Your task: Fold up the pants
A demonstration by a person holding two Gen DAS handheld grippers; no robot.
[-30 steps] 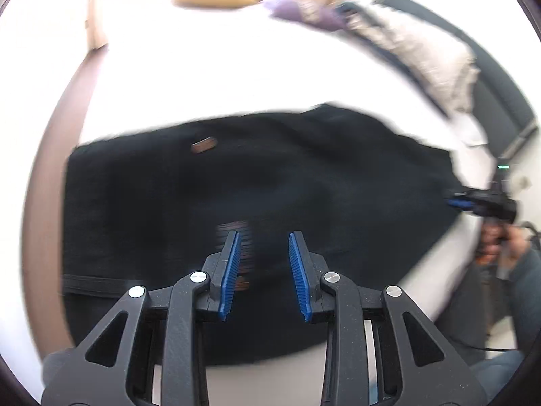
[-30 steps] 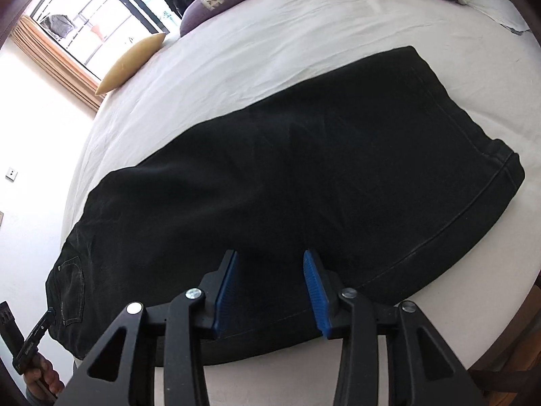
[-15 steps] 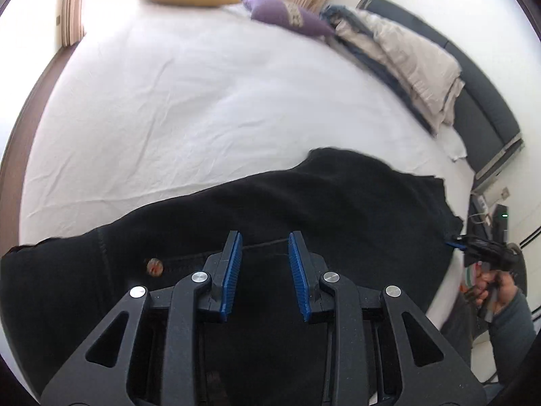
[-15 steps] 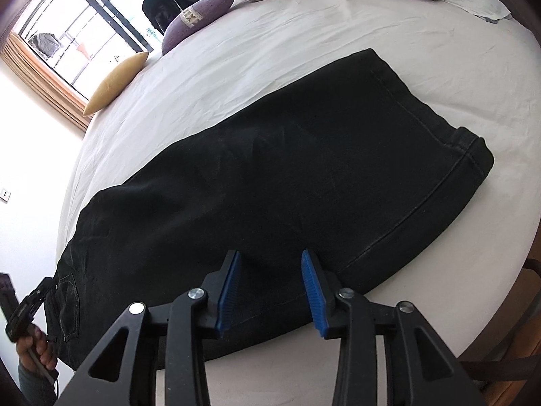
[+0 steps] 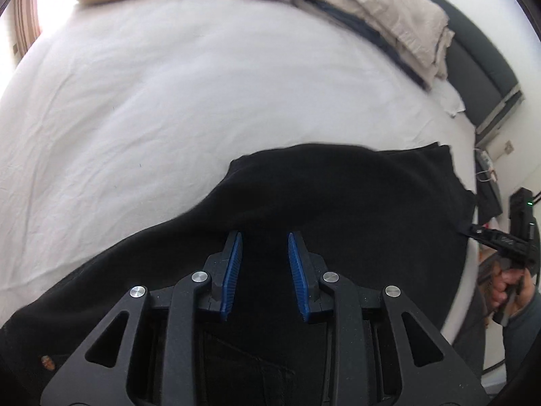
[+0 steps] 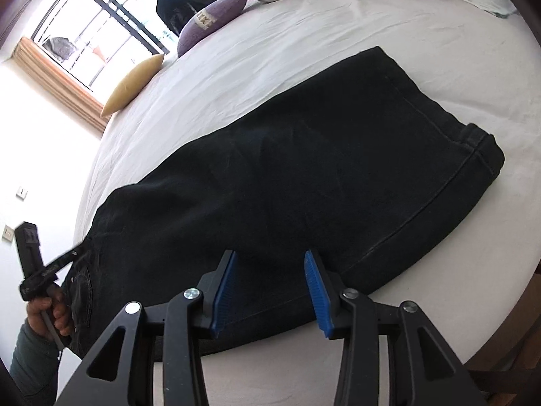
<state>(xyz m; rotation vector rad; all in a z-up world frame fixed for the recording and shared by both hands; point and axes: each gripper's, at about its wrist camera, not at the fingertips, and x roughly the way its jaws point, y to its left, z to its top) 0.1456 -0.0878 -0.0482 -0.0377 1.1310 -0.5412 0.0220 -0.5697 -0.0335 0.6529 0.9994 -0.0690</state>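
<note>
Black pants [image 6: 304, 169] lie folded lengthwise across the white bed [image 6: 304, 44], with the hem [image 6: 480, 155] at the right and the waist [image 6: 81, 284] at the left. My right gripper [image 6: 269, 253] hovers open over the near edge of the legs, nothing between its blue pads. My left gripper [image 5: 264, 235] hangs open above the upper part of the pants [image 5: 338, 203], its pads apart and empty. Each gripper shows in the other's view, held by a hand: the left gripper [image 6: 40, 270] by the waist, the right gripper [image 5: 500, 240] off the bed's edge.
A yellow cushion [image 6: 135, 81] and a purple cushion [image 6: 213, 20] lie at the far side of the bed. Folded bedding [image 5: 389, 10] is piled by the dark headboard [image 5: 480, 67]. A barred window [image 6: 101, 17] stands behind. The bed's near edge [image 6: 439, 321] runs below the pants.
The left gripper has swept along the pants away from the waist, and the small leather patch has slid to the lower left of its view. The right gripper shifted slightly. Both stay open.
</note>
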